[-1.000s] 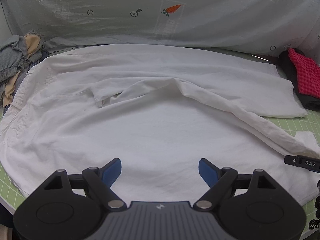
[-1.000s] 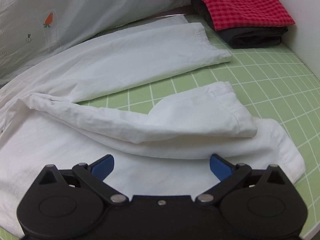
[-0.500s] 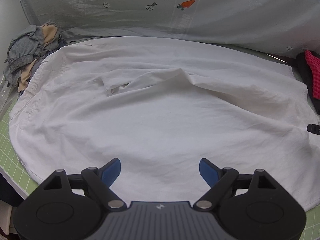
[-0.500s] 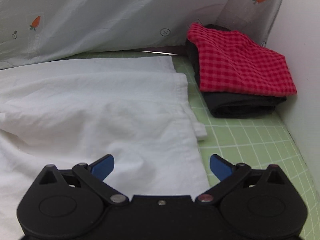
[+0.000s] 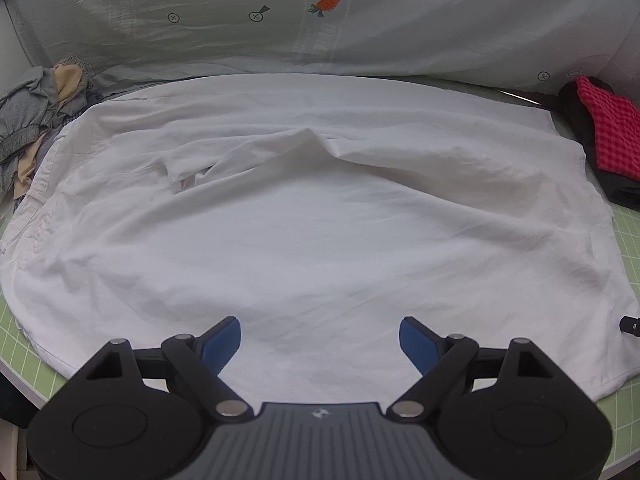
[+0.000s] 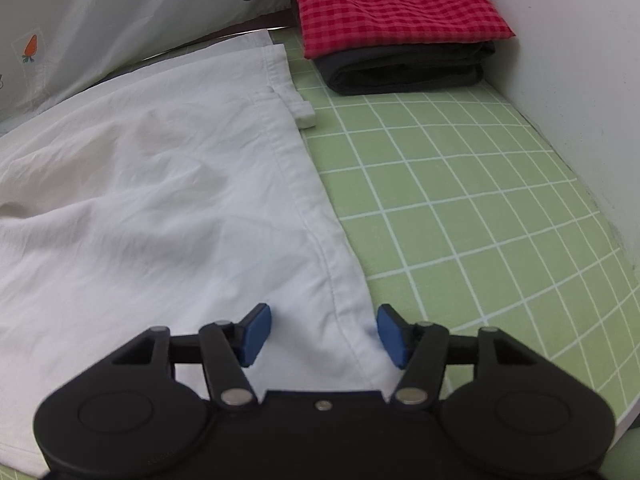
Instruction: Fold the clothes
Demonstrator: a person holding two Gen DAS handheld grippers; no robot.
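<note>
Two spread grippers over white garment

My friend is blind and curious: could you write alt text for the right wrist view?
An open claw hovers over the hemmed edge of a white garment spread on a green grid mat. Beyond it, a folded red checked cloth sits on a folded black one by a white wall.

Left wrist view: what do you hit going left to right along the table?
Crumpled grey and beige clothes → white garment spread flat → folded red checked cloth on a folded black garment → green grid mat.
</note>
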